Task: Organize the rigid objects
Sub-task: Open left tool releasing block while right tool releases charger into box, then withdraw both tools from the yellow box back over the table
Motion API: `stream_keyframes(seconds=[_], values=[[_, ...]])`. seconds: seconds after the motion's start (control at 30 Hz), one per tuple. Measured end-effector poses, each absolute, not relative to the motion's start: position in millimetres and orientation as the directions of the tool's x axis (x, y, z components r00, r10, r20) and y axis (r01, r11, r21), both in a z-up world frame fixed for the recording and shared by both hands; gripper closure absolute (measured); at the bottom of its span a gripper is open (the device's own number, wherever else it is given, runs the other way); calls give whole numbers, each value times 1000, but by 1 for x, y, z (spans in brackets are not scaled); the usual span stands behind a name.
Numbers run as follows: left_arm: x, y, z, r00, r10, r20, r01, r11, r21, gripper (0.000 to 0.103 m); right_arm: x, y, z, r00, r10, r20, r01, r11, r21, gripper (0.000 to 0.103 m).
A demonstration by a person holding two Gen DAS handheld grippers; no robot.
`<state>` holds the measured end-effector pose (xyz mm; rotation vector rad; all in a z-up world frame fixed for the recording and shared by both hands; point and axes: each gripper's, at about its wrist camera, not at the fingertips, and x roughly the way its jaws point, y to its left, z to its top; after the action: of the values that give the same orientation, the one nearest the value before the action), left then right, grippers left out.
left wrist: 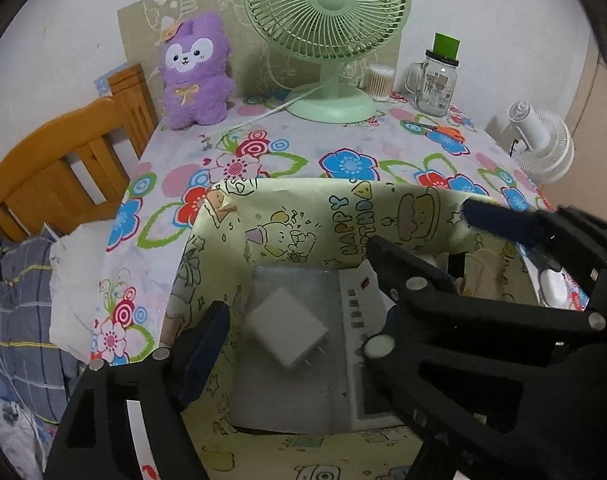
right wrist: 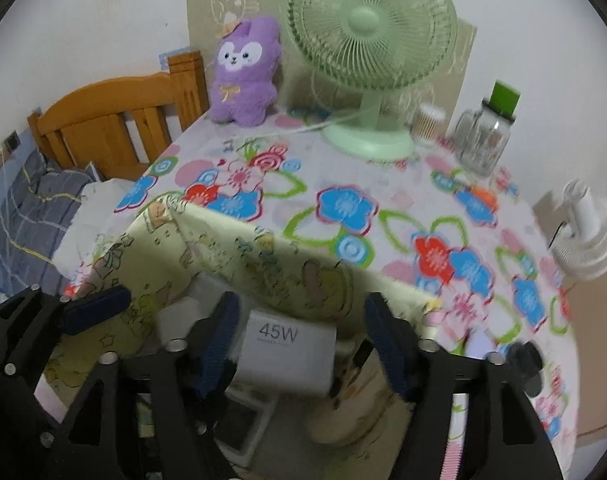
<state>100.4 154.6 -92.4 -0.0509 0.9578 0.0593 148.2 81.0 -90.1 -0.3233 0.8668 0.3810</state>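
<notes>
A yellow cartoon-print box (left wrist: 343,208) stands open on the floral table. Inside it lie a white plug charger (left wrist: 287,330) with two prongs and a white power strip (left wrist: 357,320). My left gripper (left wrist: 335,268) is open over the box, with the charger loose below it. In the right wrist view a white "45W" charger (right wrist: 289,354) sits between the fingers of my right gripper (right wrist: 301,340), which is open above the box (right wrist: 223,256). The left gripper's fingers (right wrist: 95,308) show at the left of that view.
At the back of the table stand a green desk fan (left wrist: 327,24), a purple plush toy (left wrist: 197,72), a cotton swab jar (left wrist: 379,82) and a glass mug jar (left wrist: 437,80). Orange scissors (left wrist: 443,130) lie nearby. A white clip fan (left wrist: 543,144) is at the right edge, a wooden bed frame (left wrist: 63,160) at the left.
</notes>
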Motion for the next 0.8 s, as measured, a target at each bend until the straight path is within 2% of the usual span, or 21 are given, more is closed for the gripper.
stream_keyframes(seconds=[0.13, 0.33, 0.8], values=[[98, 151, -87, 582, 33, -812, -77, 997, -14, 14, 143, 78, -80, 624, 190, -758, -448, 882, -148, 18], [90, 142, -76, 605, 25, -796, -72, 997, -23, 8, 136, 64, -67, 638, 199, -744, -431, 893, -131, 16], [71, 111, -54, 642, 27, -766, -46, 999, -4, 5, 115, 30, -47, 663, 211, -719, -396, 913, -98, 10]])
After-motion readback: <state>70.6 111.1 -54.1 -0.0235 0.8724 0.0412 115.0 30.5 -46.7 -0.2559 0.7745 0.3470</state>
